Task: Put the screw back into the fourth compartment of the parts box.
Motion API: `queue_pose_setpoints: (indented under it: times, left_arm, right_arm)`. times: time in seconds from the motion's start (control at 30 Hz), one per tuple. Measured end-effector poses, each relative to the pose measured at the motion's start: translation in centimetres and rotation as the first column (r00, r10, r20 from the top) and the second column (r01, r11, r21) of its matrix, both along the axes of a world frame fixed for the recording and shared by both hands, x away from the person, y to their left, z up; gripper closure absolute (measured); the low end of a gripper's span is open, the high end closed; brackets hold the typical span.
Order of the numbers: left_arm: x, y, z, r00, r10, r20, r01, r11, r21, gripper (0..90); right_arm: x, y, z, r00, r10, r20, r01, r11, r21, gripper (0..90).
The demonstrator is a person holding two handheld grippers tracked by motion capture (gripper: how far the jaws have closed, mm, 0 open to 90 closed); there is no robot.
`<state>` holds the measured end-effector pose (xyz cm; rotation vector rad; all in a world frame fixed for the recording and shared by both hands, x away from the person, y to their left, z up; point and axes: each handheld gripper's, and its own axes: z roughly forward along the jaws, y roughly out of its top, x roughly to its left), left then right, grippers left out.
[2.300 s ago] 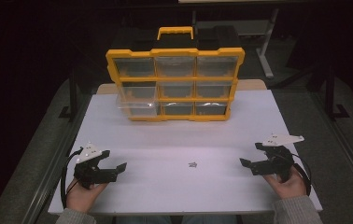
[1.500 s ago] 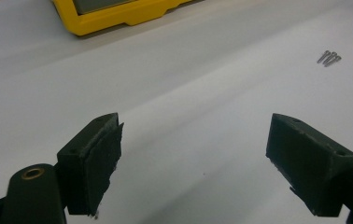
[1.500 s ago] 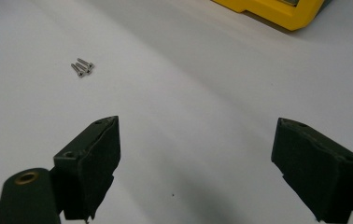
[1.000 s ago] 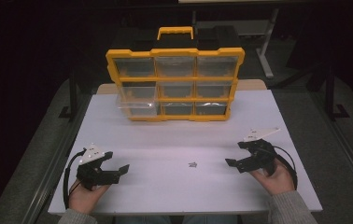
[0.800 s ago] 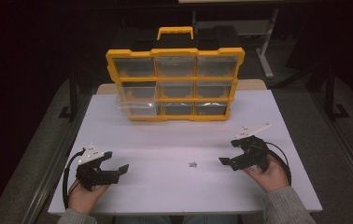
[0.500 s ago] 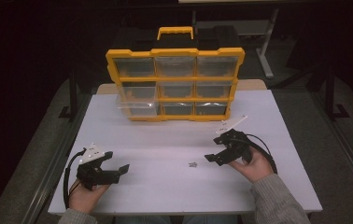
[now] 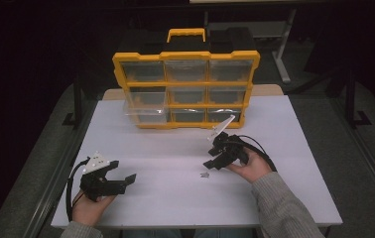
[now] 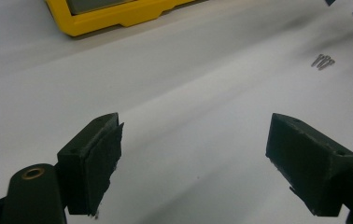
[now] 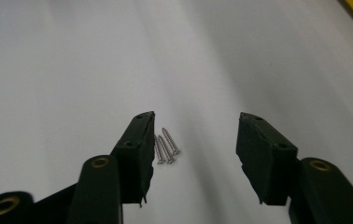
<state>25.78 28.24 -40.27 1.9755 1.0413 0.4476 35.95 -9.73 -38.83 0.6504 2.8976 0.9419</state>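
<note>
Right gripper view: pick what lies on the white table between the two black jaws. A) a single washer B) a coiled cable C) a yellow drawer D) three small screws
D: three small screws lie side by side on the white table, close by one jaw of the right gripper, untouched.

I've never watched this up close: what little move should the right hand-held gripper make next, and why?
Probably a small sideways shift to centre over the screws, then down. The right hand-held gripper has just been closing its jaws, which remain apart with nothing gripped, and the screws lie on the table close beside one jaw rather than midway between the two. Closing now might clip or scatter them.
</note>
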Motion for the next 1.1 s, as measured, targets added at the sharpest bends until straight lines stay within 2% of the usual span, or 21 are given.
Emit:
queue_pose_setpoints:
  times: [0.17, 0.23, 0.3, 0.4, 0.63, 1.1]
  left_arm:
    - [0.0, 0.1, 0.0, 1.0000, -0.004, 0.000, 0.004, 1.0000, 0.007, 17.9]
    - [0.0, 0.1, 0.0, 1.0000, -0.004, -0.002, 0.004, 0.9999, 0.011, 17.9]
    - [0.0, 0.1, 0.0, 1.0000, 0.004, -0.001, -0.004, 1.0000, -0.007, 17.9]
    - [0.0, 0.1, 0.0, 1.0000, 0.004, -0.002, -0.004, 0.9999, -0.009, 17.9]
    - [0.0, 0.1, 0.0, 1.0000, -0.004, -0.002, 0.004, 1.0000, -0.001, 18.0]
    - [0.0, 0.3, 0.2, 1.0000, -0.008, -0.001, 0.008, 0.9999, 0.010, 18.0]
  right_arm:
    - [0.6, 1.0, -1.1, 0.9987, 0.043, -0.028, -0.044, 0.9983, -0.037, 55.4]
    - [0.6, 1.1, -1.2, 0.9984, 0.050, -0.027, -0.051, 0.9978, -0.041, 56.4]
    - [0.6, 1.4, -1.5, 0.9978, 0.063, -0.021, -0.064, 0.9965, -0.054, 59.0]
    - [0.7, 2.0, -2.0, 0.9961, 0.082, -0.032, -0.085, 0.9937, -0.074, 63.6]
    - [0.8, 2.6, -2.7, 0.9921, 0.111, -0.059, -0.117, 0.9870, -0.111, 68.3]
    - [0.8, 3.2, -3.3, 0.9891, 0.135, -0.059, -0.142, 0.9793, -0.144, 72.1]
